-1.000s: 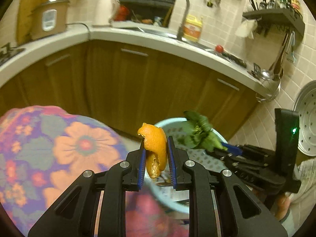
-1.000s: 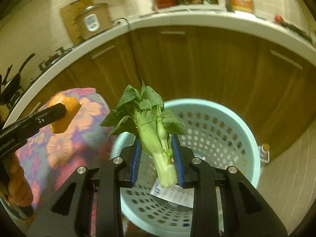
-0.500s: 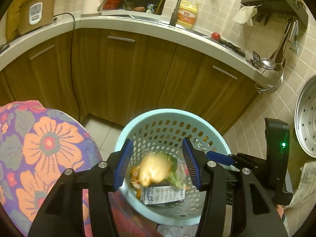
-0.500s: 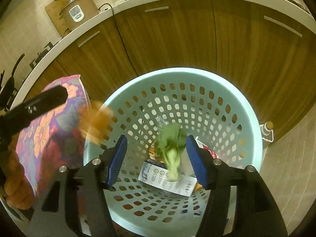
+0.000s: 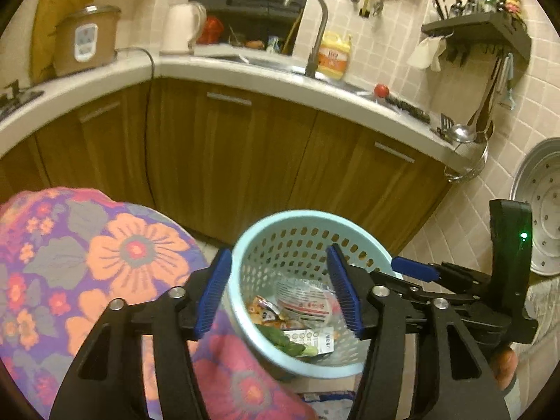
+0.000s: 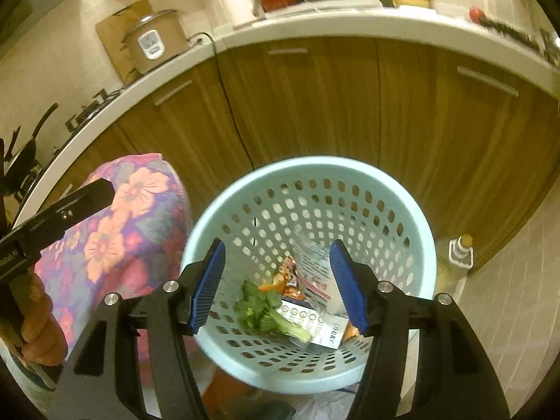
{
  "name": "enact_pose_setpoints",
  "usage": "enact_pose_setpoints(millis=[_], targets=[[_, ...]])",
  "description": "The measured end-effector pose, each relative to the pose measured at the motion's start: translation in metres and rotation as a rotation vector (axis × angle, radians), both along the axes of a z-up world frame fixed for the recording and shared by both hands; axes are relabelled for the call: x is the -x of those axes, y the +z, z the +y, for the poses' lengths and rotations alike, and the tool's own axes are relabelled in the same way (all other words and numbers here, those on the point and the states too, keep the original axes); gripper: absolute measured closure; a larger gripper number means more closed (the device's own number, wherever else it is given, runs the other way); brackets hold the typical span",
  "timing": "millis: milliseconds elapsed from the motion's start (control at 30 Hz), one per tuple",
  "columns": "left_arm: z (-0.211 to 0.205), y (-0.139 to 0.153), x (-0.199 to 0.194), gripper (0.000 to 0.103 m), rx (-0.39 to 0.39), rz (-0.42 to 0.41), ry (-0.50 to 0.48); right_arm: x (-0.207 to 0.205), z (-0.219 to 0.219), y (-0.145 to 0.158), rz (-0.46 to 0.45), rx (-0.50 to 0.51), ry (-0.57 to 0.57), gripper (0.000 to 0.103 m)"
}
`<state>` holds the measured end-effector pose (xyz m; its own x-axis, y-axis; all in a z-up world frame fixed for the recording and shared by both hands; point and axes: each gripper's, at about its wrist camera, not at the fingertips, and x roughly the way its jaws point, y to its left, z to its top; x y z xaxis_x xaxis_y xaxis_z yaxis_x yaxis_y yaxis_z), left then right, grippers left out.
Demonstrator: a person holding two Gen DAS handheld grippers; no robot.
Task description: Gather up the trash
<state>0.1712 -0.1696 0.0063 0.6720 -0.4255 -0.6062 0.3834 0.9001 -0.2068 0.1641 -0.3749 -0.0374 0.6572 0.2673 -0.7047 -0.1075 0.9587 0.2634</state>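
Observation:
A pale blue perforated basket (image 5: 308, 214) (image 6: 315, 162) stands on the floor under both grippers. Inside it lie a leafy green stalk (image 6: 266, 311) (image 5: 283, 341), a small white carton (image 6: 315, 329) (image 5: 311, 337), a clear plastic wrapper (image 5: 304, 297) and orange scraps (image 6: 269, 285). My left gripper (image 5: 278, 250) hangs above the basket's near left rim, its jaws opening with nothing between them. Over the basket's middle my right gripper (image 6: 277, 243) is open and holds nothing. One finger (image 5: 414, 268) of the right gripper shows in the left wrist view.
A flowered cloth (image 5: 122, 252) (image 6: 133, 217) bulges just left of the basket. Brown cabinets (image 5: 245, 161) under a white counter curve behind it. A bottle (image 6: 455, 255) stands on the floor at the basket's right. A steel tray (image 5: 542, 206) leans on the tiled wall.
Both grippers opened. The orange peel left the left gripper and the green stalk left the right one; both fell into the basket. The two views dipped over the basket, then drew back.

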Motion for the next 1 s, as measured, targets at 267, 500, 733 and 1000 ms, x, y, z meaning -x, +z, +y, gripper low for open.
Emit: enact_pose_setpoints(millis=[267, 500, 733, 1000], targets=[[0.044, 0.02, 0.045, 0.04, -0.035, -0.13, 0.127, 0.028, 0.044, 0.038, -0.092, 0.046, 0.015, 0.045], [0.09, 0.029, 0.066, 0.032, -0.056, -0.234, 0.27, 0.035, 0.081, 0.057, -0.141, 0.048, 0.008, 0.039], [0.116, 0.026, 0.069, 0.029, -0.034, -0.247, 0.341, 0.047, 0.12, 0.074, -0.243, 0.138, -0.026, 0.033], [0.121, 0.016, 0.064, 0.028, -0.117, -0.22, 0.413, 0.062, 0.141, 0.082, -0.368, 0.249, -0.083, 0.029]])
